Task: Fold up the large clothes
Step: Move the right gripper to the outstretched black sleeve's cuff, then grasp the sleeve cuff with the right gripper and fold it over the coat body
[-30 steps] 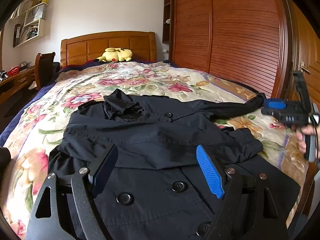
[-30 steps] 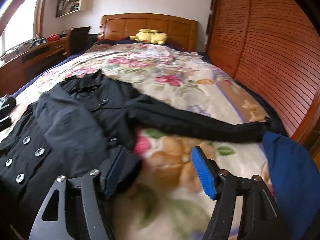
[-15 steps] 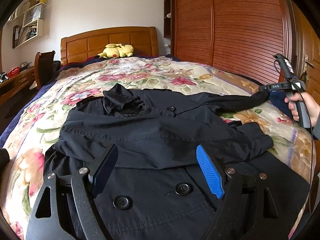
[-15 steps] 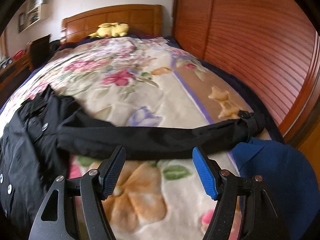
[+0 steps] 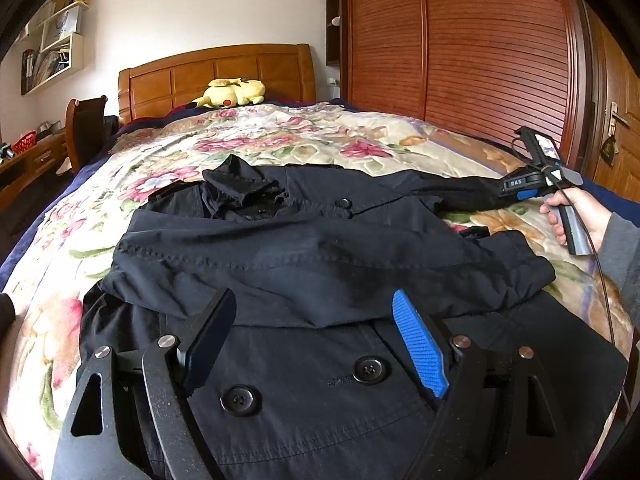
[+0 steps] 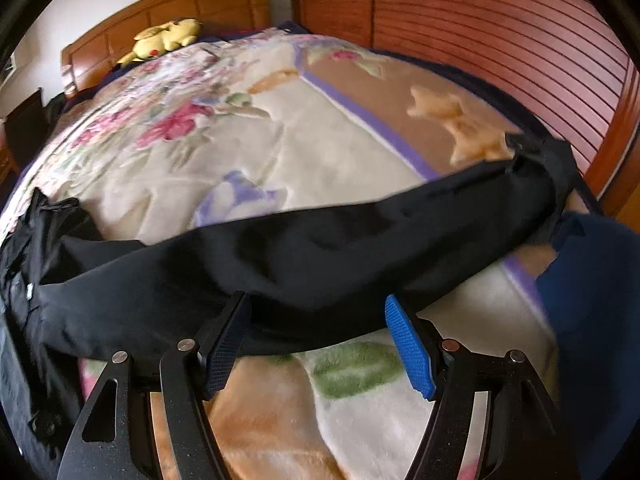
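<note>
A black buttoned coat (image 5: pixel 320 264) lies front up on the floral bedspread (image 5: pixel 248 136), one sleeve folded across its chest. My left gripper (image 5: pixel 314 312) hovers open over the coat's lower front, nothing between its fingers. The coat's other sleeve (image 6: pixel 304 256) stretches out to the right across the bed, its cuff (image 6: pixel 540 160) near the bed's edge. My right gripper (image 6: pixel 316 316) is open just in front of that sleeve's middle, with the cloth past its fingertips. In the left wrist view a hand holds the right gripper (image 5: pixel 520 190) at the sleeve's far end.
A yellow plush toy (image 5: pixel 232 94) rests by the wooden headboard (image 5: pixel 216 72). A slatted wooden wardrobe (image 5: pixel 480 52) runs along the bed's right side. A blue cloth (image 6: pixel 592 312) lies at the bed's right edge. A chair (image 5: pixel 86 128) and desk stand to the left.
My right gripper swung right from the coat's body to the outstretched sleeve and came down close to it. The left gripper stayed open and sank slightly over the coat front.
</note>
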Tool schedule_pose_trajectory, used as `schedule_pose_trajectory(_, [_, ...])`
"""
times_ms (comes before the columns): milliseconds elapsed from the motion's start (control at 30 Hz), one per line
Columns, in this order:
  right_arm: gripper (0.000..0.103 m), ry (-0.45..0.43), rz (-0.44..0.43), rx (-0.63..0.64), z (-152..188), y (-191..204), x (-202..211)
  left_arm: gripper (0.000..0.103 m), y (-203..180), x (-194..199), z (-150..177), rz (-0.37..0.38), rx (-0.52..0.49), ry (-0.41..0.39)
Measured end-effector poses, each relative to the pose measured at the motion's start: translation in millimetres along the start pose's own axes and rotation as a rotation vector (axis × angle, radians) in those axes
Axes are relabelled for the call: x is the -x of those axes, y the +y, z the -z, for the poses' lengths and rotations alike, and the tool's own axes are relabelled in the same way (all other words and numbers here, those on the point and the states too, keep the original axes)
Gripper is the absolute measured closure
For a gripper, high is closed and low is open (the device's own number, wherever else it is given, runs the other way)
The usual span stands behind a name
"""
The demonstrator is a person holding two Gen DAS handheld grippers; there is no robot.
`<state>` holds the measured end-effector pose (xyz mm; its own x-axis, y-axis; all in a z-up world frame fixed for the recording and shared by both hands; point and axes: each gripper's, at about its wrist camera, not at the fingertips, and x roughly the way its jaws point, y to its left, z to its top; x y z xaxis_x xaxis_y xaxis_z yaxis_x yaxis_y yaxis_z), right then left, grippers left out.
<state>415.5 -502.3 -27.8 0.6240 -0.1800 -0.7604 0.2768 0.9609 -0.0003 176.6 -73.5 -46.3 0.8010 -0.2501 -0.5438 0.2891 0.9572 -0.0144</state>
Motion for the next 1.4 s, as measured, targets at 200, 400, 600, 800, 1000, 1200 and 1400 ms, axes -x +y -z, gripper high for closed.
schedule_pose_trajectory(200, [0.018,0.020,0.061,-0.028,4.2,-0.2,-13.7,0.022,1.2,-1.6,0.7,0.003,0.008,0.006])
schedule_pose_trajectory(400, [0.017,0.030,0.040,-0.047,5.2,-0.3,-19.9,0.022,0.0,-1.2,1.4,0.004,0.002,0.007])
schedule_pose_trajectory(600, [0.030,0.007,-0.008,-0.039,5.6,-2.7,-19.3,0.022,-0.1,-1.2,1.5,0.003,0.002,0.006])
schedule_pose_trajectory(800, [0.096,-0.025,-0.043,0.082,7.0,16.0,-6.4,0.022,-0.4,0.7,1.2,0.003,0.003,0.002])
schedule_pose_trajectory(1000, [0.098,-0.130,-0.075,0.098,3.4,22.8,29.3,0.022,2.6,6.4,0.7,0.006,0.010,-0.005])
schedule_pose_trajectory(1200, [0.098,-0.229,-0.101,0.151,3.6,41.0,81.5,0.022,9.1,14.2,-0.9,0.007,0.022,-0.018])
schedule_pose_trajectory(1400, [0.098,-0.328,-0.150,0.244,16.4,77.6,150.1,0.022,15.5,24.2,0.7,0.005,0.025,-0.022])
